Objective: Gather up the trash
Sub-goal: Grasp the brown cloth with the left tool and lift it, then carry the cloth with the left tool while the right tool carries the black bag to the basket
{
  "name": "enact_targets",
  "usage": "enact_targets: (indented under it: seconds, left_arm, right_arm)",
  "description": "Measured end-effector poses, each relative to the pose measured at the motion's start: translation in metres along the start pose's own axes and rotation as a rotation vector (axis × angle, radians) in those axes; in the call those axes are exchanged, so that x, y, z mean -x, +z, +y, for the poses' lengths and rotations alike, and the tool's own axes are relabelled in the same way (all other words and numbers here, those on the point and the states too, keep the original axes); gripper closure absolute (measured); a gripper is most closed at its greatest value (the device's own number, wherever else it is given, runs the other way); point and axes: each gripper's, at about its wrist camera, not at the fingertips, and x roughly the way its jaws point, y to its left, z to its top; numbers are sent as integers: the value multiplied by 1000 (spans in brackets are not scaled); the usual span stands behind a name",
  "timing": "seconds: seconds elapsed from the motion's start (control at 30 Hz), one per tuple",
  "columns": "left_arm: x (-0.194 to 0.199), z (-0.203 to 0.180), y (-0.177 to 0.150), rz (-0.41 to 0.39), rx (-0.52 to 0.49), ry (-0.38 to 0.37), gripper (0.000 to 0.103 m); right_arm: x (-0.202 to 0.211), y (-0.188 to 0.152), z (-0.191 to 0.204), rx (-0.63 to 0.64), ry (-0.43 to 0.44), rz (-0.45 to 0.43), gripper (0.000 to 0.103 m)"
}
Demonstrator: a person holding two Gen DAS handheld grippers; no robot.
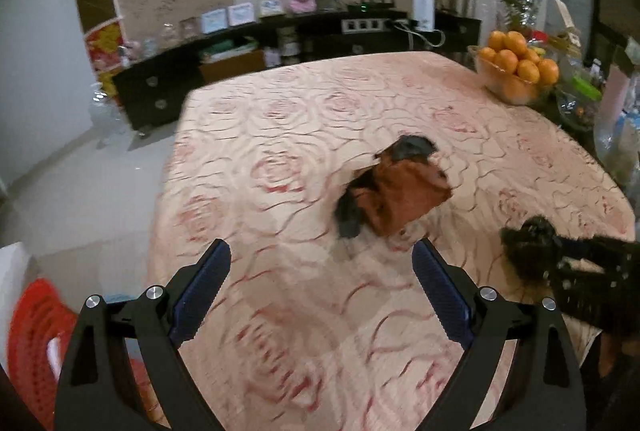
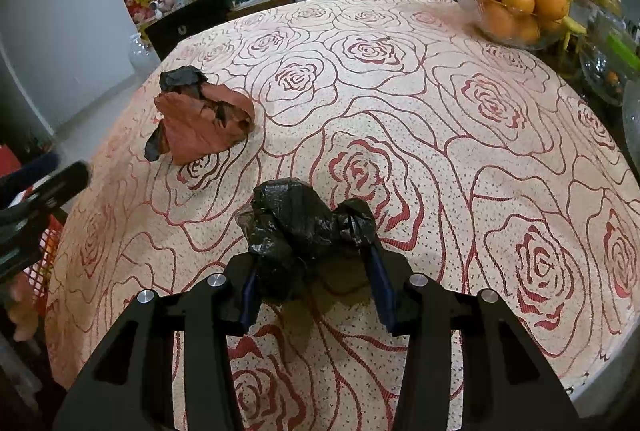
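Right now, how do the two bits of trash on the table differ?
The black plastic wad sits between the right gripper jaws; the brown paper wad lies free farther off, ahead of the open left gripper. The black one is all glossy film; the brown one is matte paper with black scraps mixed in. The brown one looks broader. Both are crumpled on the rose tablecloth.

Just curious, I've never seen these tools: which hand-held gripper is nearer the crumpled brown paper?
Left. The left hand-held gripper hovers open just short of the brown paper; the right hand-held gripper is farther off, holding a black plastic bag.
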Motion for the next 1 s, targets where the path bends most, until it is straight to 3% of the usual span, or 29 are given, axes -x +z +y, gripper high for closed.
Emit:
enact_targets:
  seconds: [0.5, 0.6, 0.73, 1.0]
  left_arm:
    - [-81, -22, 36, 23, -11, -232, 14]
    - [-90, -19, 35, 33, 37, -272, 16]
    - [-91, -15, 36, 27, 90, -318, 43]
    - [-77, -25, 26, 23, 71, -332, 55]
  right_arm:
    - [3, 1, -15, -44, -7, -7, 59]
    - [5, 2, -24, -73, -18, -14, 59]
    - [5, 2, -26, -72, -24, -15, 59]
    - [5, 1, -26, -65, -27, -15, 59]
